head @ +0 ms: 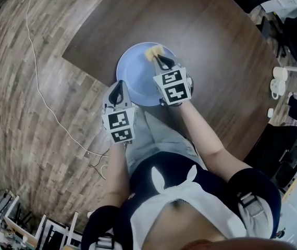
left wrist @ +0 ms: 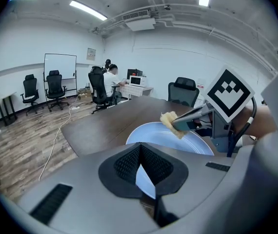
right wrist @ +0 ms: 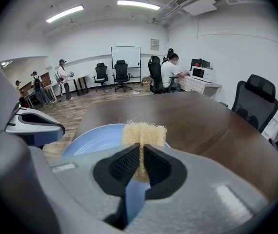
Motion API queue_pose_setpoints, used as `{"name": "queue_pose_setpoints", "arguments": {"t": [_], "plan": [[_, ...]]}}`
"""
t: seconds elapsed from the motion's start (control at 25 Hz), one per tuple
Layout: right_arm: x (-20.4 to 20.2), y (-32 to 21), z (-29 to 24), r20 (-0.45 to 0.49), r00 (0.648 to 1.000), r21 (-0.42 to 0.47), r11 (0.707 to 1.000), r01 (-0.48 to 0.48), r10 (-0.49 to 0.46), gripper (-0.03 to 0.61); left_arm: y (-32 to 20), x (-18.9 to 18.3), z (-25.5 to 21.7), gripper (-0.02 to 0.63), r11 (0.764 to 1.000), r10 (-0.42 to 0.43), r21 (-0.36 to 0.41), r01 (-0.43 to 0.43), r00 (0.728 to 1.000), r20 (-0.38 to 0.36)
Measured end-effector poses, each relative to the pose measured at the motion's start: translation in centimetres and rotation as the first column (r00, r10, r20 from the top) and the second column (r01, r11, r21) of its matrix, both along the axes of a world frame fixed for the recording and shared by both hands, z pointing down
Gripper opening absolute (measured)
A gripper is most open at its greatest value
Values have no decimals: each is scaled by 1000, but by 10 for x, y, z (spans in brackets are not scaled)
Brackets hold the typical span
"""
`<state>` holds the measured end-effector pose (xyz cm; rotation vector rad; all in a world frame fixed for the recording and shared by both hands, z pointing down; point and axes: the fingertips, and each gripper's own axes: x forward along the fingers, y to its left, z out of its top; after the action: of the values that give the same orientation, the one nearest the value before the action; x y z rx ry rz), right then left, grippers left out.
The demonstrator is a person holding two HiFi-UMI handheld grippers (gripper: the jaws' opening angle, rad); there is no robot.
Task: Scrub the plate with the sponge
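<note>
Plate [head: 134,72], pale blue and round, lies at the near edge of the dark wooden table [head: 211,40], not far from that table's left corner. Its near rim is hidden in the head view behind the two marker cubes and the gripper bodies, so I cannot tell whether that rim overhangs the table's edge.

The left gripper [head: 119,86] comes in at the plate's near-left rim. In the left gripper view a sliver of the blue plate [left wrist: 178,139] runs up between the black ribbed pads, and the left gripper [left wrist: 141,168] has its jaws closed on that rim.

The sponge [head: 152,51], yellowish and coarse, sits over the plate's far rim. The right gripper [head: 159,60] reaches across the plate to it. In the right gripper view the sponge [right wrist: 144,132] stands upright, pinched between the jaws of the right gripper [right wrist: 140,167], its top fanning out above them, with the plate [right wrist: 92,139] just behind and below. From the left gripper view the sponge [left wrist: 170,120] hangs off the tip of the right gripper [left wrist: 179,124] at the plate's far side; contact with the blue surface looks likely but is hard to make out.

A thin pale cable [head: 40,90] trails over the wooden floor [head: 18,134] left of the table.
</note>
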<state>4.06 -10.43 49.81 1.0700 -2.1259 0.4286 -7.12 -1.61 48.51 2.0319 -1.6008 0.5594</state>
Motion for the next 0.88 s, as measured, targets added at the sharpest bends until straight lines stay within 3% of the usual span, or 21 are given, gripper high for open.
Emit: {"name": "queue_pose_setpoints", "arguments": {"t": [0.52,0.88], "plan": [[7,-15,39,-59,998,-108,994,-26,20,25,-8,-7,33,3,997,-29,-71,29,1000,10],[6,-21,52,-81,997,-126,992,-26,16,25,-8,-14,47,3,994,-14,-105,15,1000,10]]}}
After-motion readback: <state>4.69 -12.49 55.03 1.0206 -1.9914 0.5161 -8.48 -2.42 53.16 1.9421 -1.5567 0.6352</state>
